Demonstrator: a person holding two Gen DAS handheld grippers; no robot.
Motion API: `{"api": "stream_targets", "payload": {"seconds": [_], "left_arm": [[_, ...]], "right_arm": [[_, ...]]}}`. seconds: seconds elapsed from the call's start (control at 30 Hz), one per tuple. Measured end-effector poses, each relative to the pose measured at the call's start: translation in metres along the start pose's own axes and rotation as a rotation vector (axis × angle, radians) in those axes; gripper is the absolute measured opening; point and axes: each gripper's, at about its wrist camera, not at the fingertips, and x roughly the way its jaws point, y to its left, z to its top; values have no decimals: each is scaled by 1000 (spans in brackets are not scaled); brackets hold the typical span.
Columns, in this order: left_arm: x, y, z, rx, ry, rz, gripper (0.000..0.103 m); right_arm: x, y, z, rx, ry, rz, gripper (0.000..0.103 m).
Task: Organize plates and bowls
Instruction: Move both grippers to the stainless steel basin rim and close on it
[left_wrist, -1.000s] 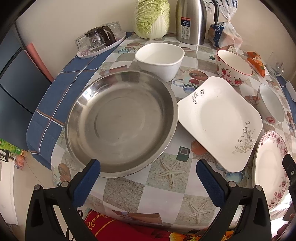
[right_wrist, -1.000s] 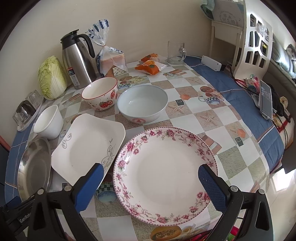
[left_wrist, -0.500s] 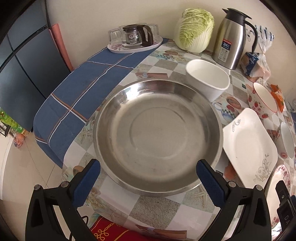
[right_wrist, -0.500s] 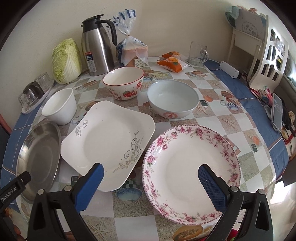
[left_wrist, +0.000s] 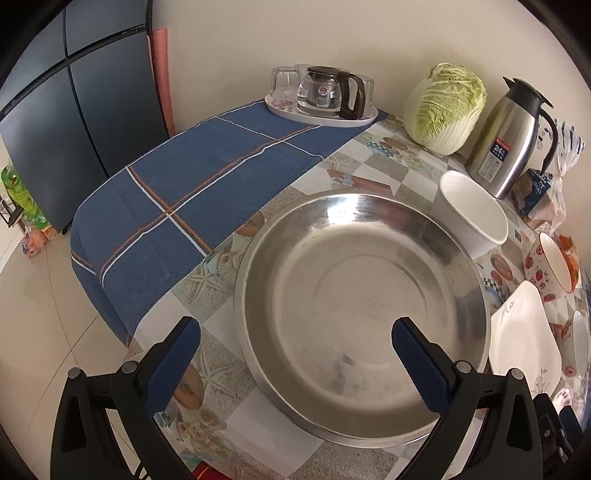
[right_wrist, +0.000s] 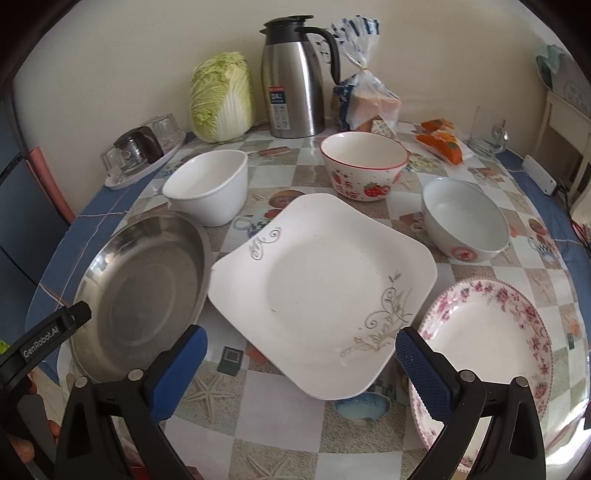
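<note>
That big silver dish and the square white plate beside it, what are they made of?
The silver dish looks like stainless steel with a brushed, half-shiny finish: it mirrors the window light and the tablecloth. The square white plate looks like glazed ceramic, smooth and glossy with grey printed scrolls; it could also be melamine.

Silver steel basin (left_wrist: 362, 314); white square plate (right_wrist: 321, 291), grey scrolls; pink-floral round plate (right_wrist: 487, 347); strawberry-print bowl (right_wrist: 364, 166); blue plaid cloth (left_wrist: 192, 192)
</note>
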Motion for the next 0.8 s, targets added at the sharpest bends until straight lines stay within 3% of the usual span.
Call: {"api": "stream_targets", "payload": {"seconds": [0.13, 0.23, 0.5, 0.57, 0.63, 0.8], "left_arm": [[12, 9, 4, -16, 40, -31, 103], [18, 15, 7, -31, 44, -40, 103], [42, 31, 9, -70, 83, -7, 102], [47, 32, 10, -62, 85, 5, 95], [51, 32, 12, -50, 90, 17, 81], [64, 36, 16, -68, 120, 13, 63]], "right_arm": [[9, 14, 2, -27, -1, 65, 103], [20, 21, 3, -33, 19, 100, 92], [37, 39, 8, -47, 45, 181, 77], [40, 44, 9, -49, 54, 199, 70], [44, 49, 10, -62, 64, 226, 64], [50, 58, 15, -67, 60, 264, 53]]}}
